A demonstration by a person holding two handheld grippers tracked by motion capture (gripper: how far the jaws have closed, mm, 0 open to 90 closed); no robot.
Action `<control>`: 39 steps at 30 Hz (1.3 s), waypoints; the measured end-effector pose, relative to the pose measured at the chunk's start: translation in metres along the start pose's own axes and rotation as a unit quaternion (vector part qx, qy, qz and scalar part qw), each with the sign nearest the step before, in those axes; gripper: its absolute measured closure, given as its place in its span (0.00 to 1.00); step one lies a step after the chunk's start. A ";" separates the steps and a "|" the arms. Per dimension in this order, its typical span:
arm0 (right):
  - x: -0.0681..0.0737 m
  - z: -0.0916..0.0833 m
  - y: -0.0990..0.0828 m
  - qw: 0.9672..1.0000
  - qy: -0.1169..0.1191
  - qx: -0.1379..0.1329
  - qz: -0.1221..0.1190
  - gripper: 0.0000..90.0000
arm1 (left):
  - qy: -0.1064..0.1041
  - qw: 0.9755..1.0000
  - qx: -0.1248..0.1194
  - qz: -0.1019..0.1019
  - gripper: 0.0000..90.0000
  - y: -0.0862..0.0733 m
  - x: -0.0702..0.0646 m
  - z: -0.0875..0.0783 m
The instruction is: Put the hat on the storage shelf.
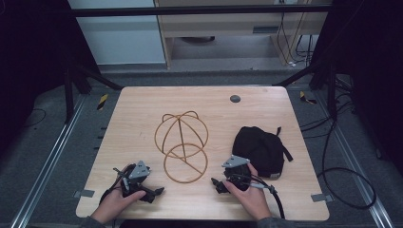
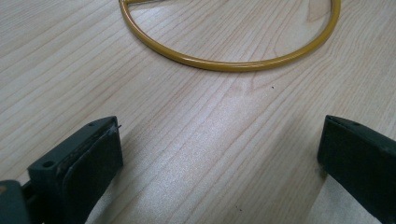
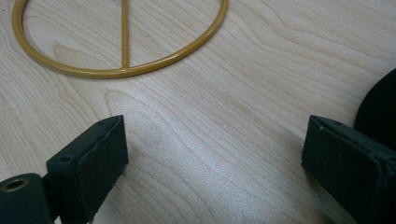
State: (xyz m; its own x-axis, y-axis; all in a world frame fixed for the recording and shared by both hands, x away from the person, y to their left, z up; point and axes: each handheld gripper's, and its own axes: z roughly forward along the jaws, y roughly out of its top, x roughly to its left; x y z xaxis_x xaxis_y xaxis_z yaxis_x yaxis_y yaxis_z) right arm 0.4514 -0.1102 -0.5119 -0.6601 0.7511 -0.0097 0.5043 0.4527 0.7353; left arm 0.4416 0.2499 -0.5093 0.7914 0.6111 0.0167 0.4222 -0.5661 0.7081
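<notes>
Both hands rest at the lower edge of the frame on the wooden bench (image 1: 142, 102), the left gripper (image 1: 154, 192) and right gripper (image 1: 216, 183) each spread wide and empty. Between them, at frame centre, stands a gold wire cap stand (image 1: 183, 142); a black cap (image 1: 261, 149) lies just right of it, near the right gripper. Likely next: grip the cap by its edge while steadying the stand's base ring (image 2: 233, 63).
</notes>
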 end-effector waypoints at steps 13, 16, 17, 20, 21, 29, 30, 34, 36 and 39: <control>0.001 -0.001 0.000 1.000 -0.003 0.002 0.001 0.09 | -0.001 1.000 0.000 0.000 0.00 0.000 0.000 0.000; 0.006 -0.007 0.004 1.000 -0.013 0.006 -0.012 0.11 | 0.000 1.000 0.001 0.001 0.00 0.000 0.000 0.000; 0.008 -0.009 0.005 1.000 -0.013 0.004 -0.012 0.11 | 0.000 1.000 0.001 0.001 0.00 0.000 0.000 0.000; 0.010 -0.018 0.007 1.000 -0.019 0.001 -0.013 0.11 | -0.001 1.000 0.001 0.000 0.00 0.000 0.000 0.000; 0.010 -0.018 0.007 1.000 -0.019 0.001 -0.013 0.11 | -0.001 1.000 0.001 0.000 0.00 0.000 0.000 0.000; 0.011 -0.033 0.004 0.999 -0.047 0.002 -0.005 0.11 | -0.001 1.000 0.001 0.002 0.00 0.000 0.000 0.000; 0.010 -0.035 0.004 0.999 -0.049 0.000 -0.005 0.10 | -0.001 1.000 0.001 0.002 0.00 0.000 0.000 0.000; 0.007 -0.039 0.001 0.998 -0.058 -0.008 0.006 0.11 | -0.001 1.000 0.001 0.001 0.00 0.000 0.000 0.000; 0.007 -0.042 0.001 0.998 -0.055 -0.009 0.012 0.12 | -0.001 1.000 0.000 0.001 0.00 0.000 0.000 0.000; 0.010 -0.046 0.002 0.998 -0.063 -0.011 0.006 0.13 | -0.001 1.000 0.000 0.001 0.00 0.000 0.000 0.000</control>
State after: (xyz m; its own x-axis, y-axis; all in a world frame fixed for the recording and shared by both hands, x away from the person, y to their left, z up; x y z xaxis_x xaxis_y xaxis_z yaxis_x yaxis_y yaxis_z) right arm 0.4201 -0.1238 -0.4799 -0.5781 0.8116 -0.0841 0.4989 0.4332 0.7506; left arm 0.4419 0.2496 -0.5092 0.7932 0.6088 0.0166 0.4206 -0.5673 0.7080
